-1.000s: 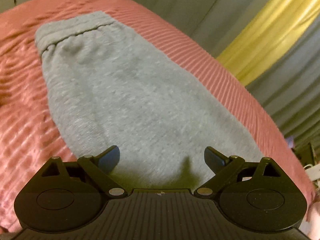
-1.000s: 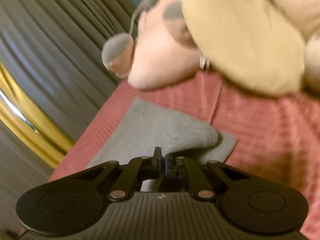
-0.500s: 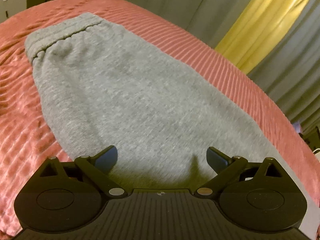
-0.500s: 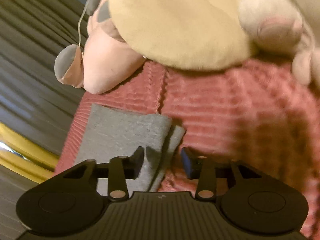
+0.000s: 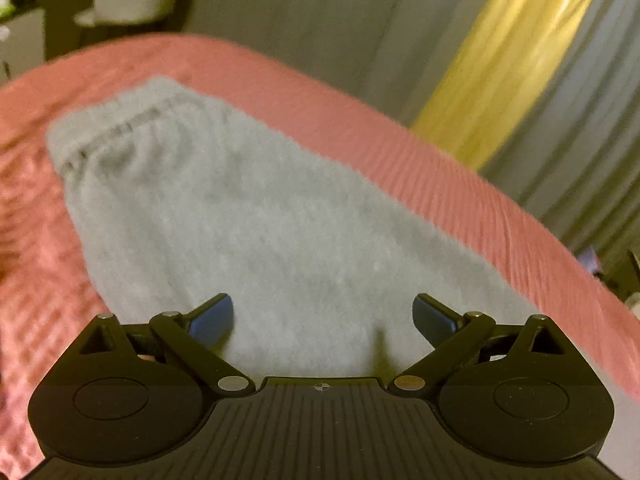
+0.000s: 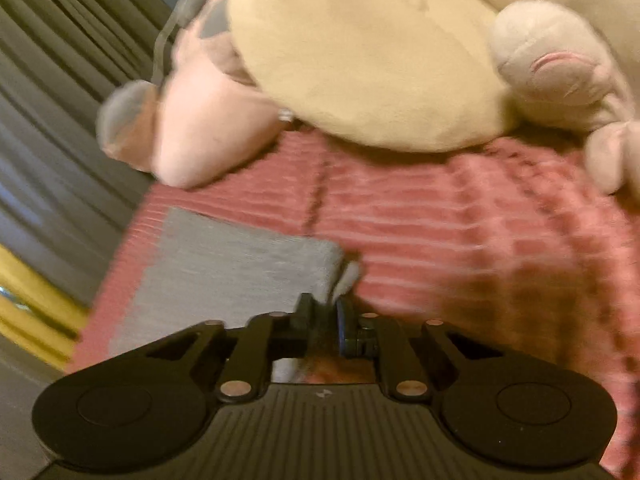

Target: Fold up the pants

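Your left hand-held gripper (image 5: 322, 314) hangs over the grey pants (image 5: 248, 232), jaws wide apart, nothing between them. The pants lie flat on the pink ribbed bed (image 5: 440, 184); in the left wrist view the gathered waistband (image 5: 120, 128) sits at the far left end and the cloth runs toward you and to the right, passing under the gripper. Grey curtains (image 5: 320, 20) with a yellow strip (image 5: 512, 52) hang beyond the bed's far right side. Your right hand-held gripper (image 6: 322, 312) is at the other end of the pants (image 6: 224, 272), at the near right corner of the leg ends. Its jaws have just been closing and now stand nearly together with a fold of grey cloth (image 6: 346, 278) between them; the picture is blurred, and you cannot tell whether the pads already press on it. Beyond this end, at the far side of the bed (image 6: 480, 232), lie a tan plush toy (image 6: 360, 60) and a pink one (image 6: 200, 132), well apart from the pants.
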Demonstrator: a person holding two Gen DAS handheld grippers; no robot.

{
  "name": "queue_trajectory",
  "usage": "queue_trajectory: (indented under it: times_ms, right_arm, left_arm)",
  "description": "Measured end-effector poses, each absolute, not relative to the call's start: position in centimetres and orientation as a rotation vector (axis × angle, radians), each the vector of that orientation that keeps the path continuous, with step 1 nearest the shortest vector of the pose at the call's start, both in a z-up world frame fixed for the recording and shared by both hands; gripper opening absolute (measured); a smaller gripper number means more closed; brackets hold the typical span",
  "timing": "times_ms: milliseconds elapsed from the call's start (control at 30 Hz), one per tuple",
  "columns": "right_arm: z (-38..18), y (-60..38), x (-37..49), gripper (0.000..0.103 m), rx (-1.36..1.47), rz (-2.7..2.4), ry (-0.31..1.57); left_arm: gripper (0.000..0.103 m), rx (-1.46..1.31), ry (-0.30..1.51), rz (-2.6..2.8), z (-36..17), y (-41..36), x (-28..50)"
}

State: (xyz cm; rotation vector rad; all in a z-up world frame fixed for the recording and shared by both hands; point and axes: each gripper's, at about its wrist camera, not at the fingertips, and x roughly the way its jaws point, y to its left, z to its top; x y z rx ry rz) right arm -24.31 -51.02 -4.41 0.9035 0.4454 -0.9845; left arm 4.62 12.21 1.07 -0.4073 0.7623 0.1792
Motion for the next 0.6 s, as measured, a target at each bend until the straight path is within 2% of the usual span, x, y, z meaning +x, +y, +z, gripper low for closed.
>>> queue_trajectory:
  times_ms: [33,100,200,267,333,400,467,500,600]
  right_arm:
    - [-3.9,-50.6,-24.1,0.037,0.846,-1.025,0.457]
    - [-2.8,-49.7,-23.6,0.037,0.758,-1.053,0.453]
    - [-1.0,-48.3,-22.7,0.039,0.677,-1.037,0.442]
    - [0.3,-46.9,-21.5,0.045,0.614,-1.013,0.439]
    - [1.4,-45.5,-19.8,0.07,0.549,-0.968,0.438]
    - [2.4,-43.1,-17.5,0.079,0.466,-0.897,0.444]
    - [3.0,-40.7,-15.0,0.084,0.404,-0.795,0.469]
    - [3.2,-39.6,-13.7,0.092,0.388,-0.734,0.49]
    - [2.6,-35.5,-8.3,0.096,0.319,-0.52,0.563]
  left_arm:
    - [0.1,-0.406,0.75,0.193,1.2,12.4,4.7]
    - [0.1,-0.414,0.754,0.2,1.0,12.7,5.1]
    - [0.1,-0.383,0.853,0.236,-0.2,12.5,6.3]
    - [0.099,-0.348,0.923,0.278,-1.2,12.4,7.0]
    - [0.099,-0.319,0.924,0.282,-1.3,12.2,6.9]
    - [0.099,-0.301,0.916,0.288,-1.1,12.0,6.8]
    - [0.099,-0.329,0.88,0.295,-0.8,12.5,6.2]
    - [0.099,-0.335,0.867,0.32,-0.7,12.7,6.1]
    - [0.099,-0.327,0.85,0.403,-0.8,13.3,5.9]
